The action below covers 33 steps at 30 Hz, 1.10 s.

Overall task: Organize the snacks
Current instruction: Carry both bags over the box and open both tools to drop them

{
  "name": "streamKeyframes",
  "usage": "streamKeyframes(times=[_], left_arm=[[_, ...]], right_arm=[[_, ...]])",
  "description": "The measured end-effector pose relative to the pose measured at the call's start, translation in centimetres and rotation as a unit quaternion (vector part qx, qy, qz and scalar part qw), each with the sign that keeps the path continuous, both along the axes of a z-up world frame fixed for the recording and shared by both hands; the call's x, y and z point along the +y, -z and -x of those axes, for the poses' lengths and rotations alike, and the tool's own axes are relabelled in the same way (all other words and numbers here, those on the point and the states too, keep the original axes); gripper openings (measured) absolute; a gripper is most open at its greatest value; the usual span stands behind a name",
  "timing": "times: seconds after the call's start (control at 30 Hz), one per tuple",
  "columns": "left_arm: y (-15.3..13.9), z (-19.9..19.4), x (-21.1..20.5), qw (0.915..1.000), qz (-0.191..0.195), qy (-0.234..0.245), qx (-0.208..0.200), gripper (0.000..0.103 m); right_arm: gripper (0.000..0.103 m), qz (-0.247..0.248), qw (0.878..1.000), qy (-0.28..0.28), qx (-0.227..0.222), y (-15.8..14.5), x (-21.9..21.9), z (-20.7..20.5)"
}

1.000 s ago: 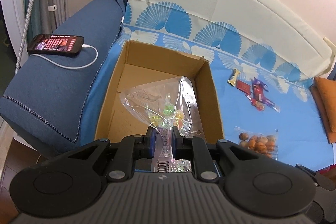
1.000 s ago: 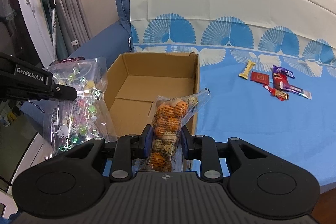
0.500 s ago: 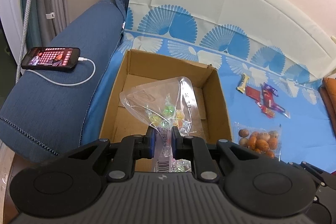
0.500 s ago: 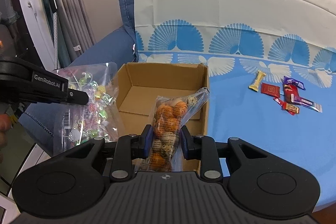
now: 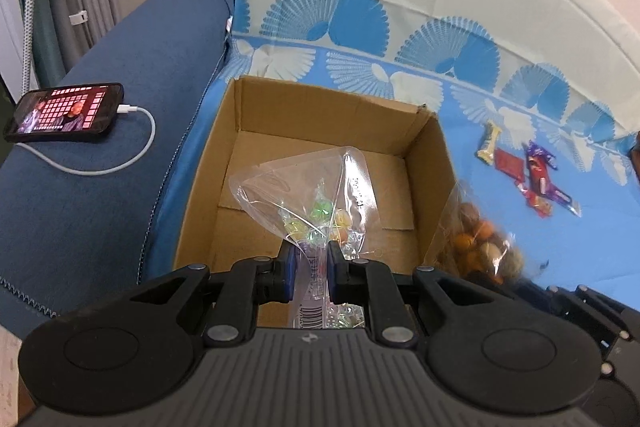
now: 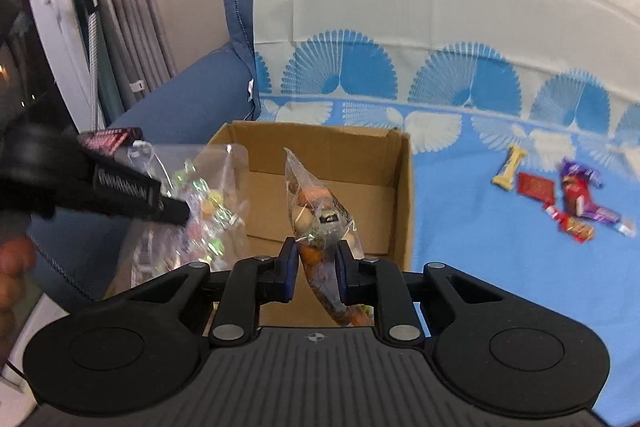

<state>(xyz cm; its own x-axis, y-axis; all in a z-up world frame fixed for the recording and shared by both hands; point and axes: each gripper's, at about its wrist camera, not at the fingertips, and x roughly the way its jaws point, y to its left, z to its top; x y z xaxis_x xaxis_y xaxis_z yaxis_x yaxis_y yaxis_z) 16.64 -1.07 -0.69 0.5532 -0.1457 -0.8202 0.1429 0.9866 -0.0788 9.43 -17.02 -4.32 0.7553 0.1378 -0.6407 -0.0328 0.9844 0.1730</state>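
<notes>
my left gripper is matt black plastic with ribbed housing and blue pads; it pinches a clear, glossy, crinkled candy bag. my right gripper, same plastic, is closing on a shiny film egg bag. the box is dull brown corrugated cardboard. right of the box, the sheet looks smooth printed cloth, the wrappers glossy foil. left of the box, the sofa is coarse blue fabric; the phone gleams, with a smooth white cable.

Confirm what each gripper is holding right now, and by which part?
Left gripper pinches the candy bag at its printed barcode end. Right gripper pinches the bag of orange snacks near its lower end.
</notes>
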Motion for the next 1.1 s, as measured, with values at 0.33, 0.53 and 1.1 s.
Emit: streamKeyframes(times=[0.33, 0.53, 1.1], left_arm=[[4.2, -3.6, -0.1, 0.9985, -0.024, -0.009, 0.048, 0.027], [3.3, -2.5, 1.2, 0.9985, -0.039, -0.038, -0.011, 0.103], [2.0, 8.9, 2.0, 0.9964, -0.080, -0.020, -0.016, 0.103]], right_arm=[[0.021, -0.021, 1.000, 0.002, 0.023, 2.1, -0.6, -2.9], [0.052, -0.015, 1.000, 0.009, 0.003, 1.6, -0.7, -3.1], [0.091, 0.011, 1.000, 0.007, 0.026, 0.8, 1.4, 6.5]])
